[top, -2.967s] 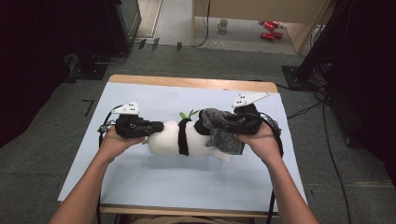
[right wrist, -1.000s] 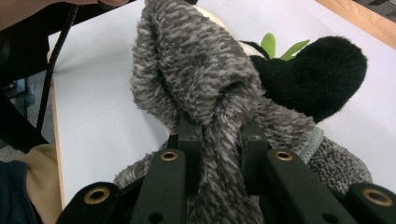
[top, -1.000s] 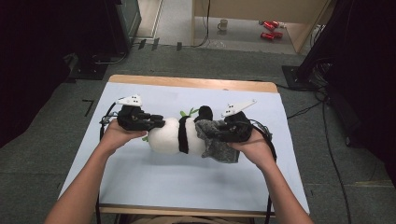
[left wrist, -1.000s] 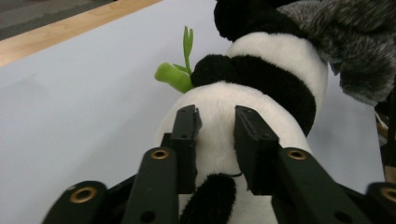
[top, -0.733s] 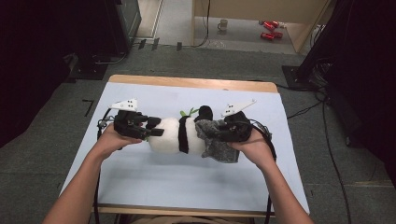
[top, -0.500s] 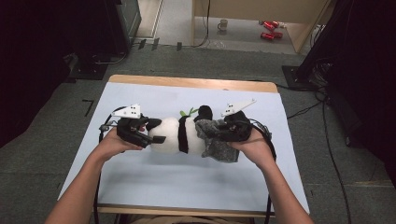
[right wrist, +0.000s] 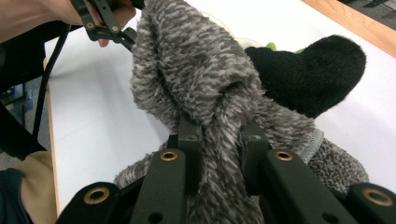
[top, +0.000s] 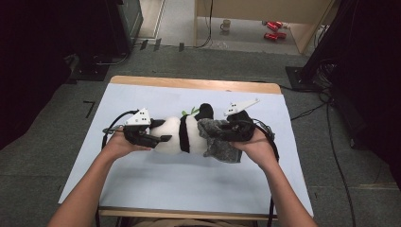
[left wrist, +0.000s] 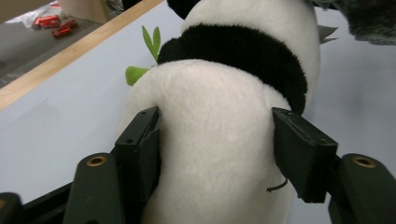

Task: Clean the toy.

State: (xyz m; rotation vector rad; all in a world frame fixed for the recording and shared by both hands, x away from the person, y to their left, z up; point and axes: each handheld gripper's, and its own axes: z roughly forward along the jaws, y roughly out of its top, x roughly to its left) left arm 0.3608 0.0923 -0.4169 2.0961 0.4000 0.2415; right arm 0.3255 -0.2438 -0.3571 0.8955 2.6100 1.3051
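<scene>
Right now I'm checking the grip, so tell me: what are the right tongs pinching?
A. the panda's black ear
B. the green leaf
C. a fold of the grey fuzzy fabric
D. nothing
C: in the right gripper view, the right tongs are shut on a bunched fold of the grey fuzzy fabric, with the panda's black part lying beside it.

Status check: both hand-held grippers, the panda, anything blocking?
Left hand-held gripper jaws straddling the plush panda, pressing its white body. Right hand-held gripper shut on the grey fuzzy cloth at panda's head end. Nothing in the way.
</scene>
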